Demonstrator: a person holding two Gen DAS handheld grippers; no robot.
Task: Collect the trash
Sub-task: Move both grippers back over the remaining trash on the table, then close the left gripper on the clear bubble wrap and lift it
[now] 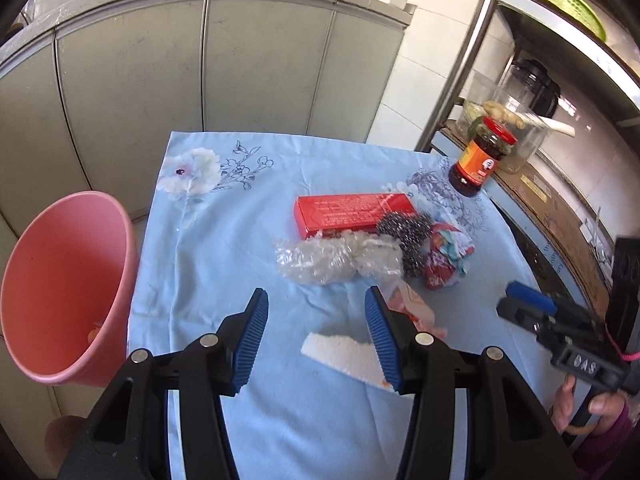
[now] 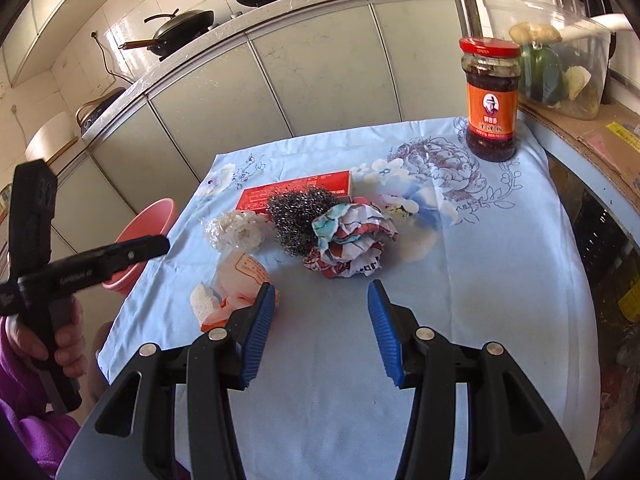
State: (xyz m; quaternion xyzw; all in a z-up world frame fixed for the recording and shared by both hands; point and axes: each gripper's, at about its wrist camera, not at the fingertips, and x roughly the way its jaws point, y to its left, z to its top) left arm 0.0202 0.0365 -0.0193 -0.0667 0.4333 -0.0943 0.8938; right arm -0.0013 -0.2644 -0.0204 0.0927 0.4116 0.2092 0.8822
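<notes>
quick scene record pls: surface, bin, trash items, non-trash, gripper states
surface: light blue floral tablecloth
bin: pink plastic bucket, beside the table's left edge
trash: crumpled clear plastic wrap; crumpled colourful printed paper; white foam scrap; orange-white wrapper
other: red flat box; steel wool scrubber; red-lidded sauce jar
left gripper: open, empty, above the foam scrap
right gripper: open, empty
</notes>
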